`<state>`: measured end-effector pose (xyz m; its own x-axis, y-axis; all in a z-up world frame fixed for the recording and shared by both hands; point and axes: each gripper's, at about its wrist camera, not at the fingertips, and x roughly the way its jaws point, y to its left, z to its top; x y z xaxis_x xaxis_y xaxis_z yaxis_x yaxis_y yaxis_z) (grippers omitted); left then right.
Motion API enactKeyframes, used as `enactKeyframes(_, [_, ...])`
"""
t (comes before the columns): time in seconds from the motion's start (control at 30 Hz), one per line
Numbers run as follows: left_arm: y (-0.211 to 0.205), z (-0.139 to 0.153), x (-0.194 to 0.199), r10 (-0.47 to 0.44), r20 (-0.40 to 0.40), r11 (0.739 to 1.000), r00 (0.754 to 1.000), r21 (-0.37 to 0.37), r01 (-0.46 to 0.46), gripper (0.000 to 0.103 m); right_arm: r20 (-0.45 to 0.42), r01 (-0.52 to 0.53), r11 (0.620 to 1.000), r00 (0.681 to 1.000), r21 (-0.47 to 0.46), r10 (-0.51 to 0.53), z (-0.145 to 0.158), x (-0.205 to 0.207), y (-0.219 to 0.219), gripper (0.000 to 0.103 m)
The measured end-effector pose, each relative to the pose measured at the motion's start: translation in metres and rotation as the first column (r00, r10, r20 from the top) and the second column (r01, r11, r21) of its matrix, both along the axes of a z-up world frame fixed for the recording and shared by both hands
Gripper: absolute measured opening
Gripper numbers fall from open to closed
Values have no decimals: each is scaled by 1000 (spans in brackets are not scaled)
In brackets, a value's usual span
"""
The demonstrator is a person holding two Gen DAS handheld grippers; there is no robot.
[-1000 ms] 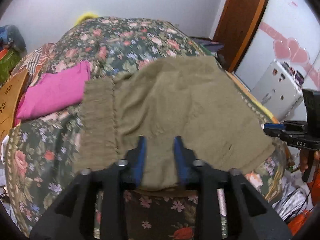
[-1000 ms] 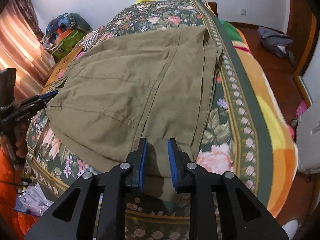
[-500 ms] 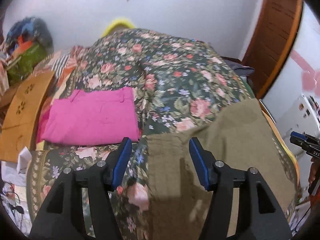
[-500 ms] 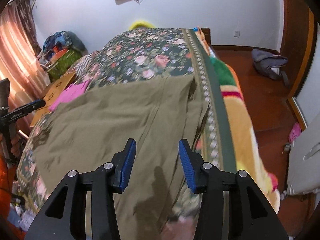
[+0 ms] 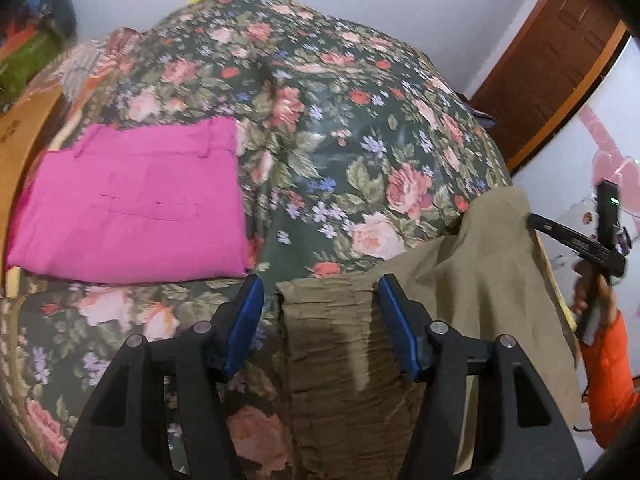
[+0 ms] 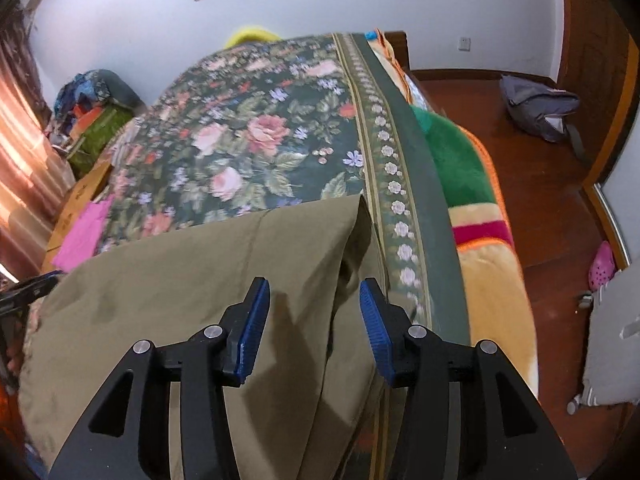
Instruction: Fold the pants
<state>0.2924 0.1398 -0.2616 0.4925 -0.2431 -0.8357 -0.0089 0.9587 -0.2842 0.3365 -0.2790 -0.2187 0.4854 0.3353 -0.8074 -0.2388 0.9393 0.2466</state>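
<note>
The olive pants (image 5: 452, 292) lie across the near edge of the flowered bedspread (image 5: 328, 120), partly hanging over it. The left gripper (image 5: 320, 320) is spread wide and grasps nothing; the ribbed waistband (image 5: 336, 344) sits directly beneath and between its blue fingers (image 5: 246, 320), with the rest of the cloth running off to its right. The right gripper (image 6: 314, 322) is likewise released and empty, its fingers (image 6: 254, 324) straddling a raised fold at the leg end (image 6: 348, 236), where the layers of fabric gape a little. A folded pink garment (image 5: 132, 204) lies ahead and to the left of the left gripper, well apart from the pants.

The long axis of the pants runs sideways along the bed edge, from one gripper to the other: waistband toward the left gripper, leg hems toward the right.

The step in hand looks like taking hold of both ends for the next fold. To do it well, each gripper should come down over a doubled edge and catch every layer, not just the top one; at the leg end the gaping layers need gathering first, or the lower one will be left behind. The left gripper would do best to bite near the waistband corner instead of mid-band, so the edge stays straight when lifted. Both ends should rise together, keeping the cloth taut between them so it does not slide off the bed.
</note>
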Motion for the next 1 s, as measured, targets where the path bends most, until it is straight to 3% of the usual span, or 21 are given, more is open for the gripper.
enactKeyframes(0.1, [-10, -8, 1, -30, -14, 999, 999, 29, 30, 60, -14, -24, 1000, 1000, -13, 24, -12, 14, 5, 43])
enactKeyframes(0.23, [-20, -7, -4, -50, 38, 995, 998, 88, 47, 58, -26, -39, 999, 999, 17, 40, -19, 22, 5, 42])
enactKeyframes(0.33, [-19, -4, -5, -43, 53, 995, 998, 96, 38, 54, -12, -60, 998, 998, 22, 60, -19, 19, 8, 31])
enactKeyframes(0.4, [-19, -2, -7, -37, 64, 994, 997, 110, 30, 53, 9, -62, 998, 998, 21, 61, -16, 15, 8, 16])
enactKeyframes(0.47, [-22, 1, -9, -36, 77, 991, 996, 132, 25, 52, 33, -63, 998, 998, 23, 62, -11, 12, 9, 15])
enactKeyframes(0.57, [-28, 6, -13, -38, 103, 984, 994, 176, 20, 51, 101, -65, 996, 992, -58, 70, -4, 3, 19, 14])
enactKeyframes(0.7, [-27, 3, -13, -31, 99, 983, 995, 183, 13, 50, 155, -54, 988, 985, -142, 76, 2, -5, 25, 13])
enactKeyframes(1.0, [-29, -2, -10, -20, 82, 981, 996, 196, 3, 50, 138, -25, 980, 989, -198, 53, -1, -4, 21, 11])
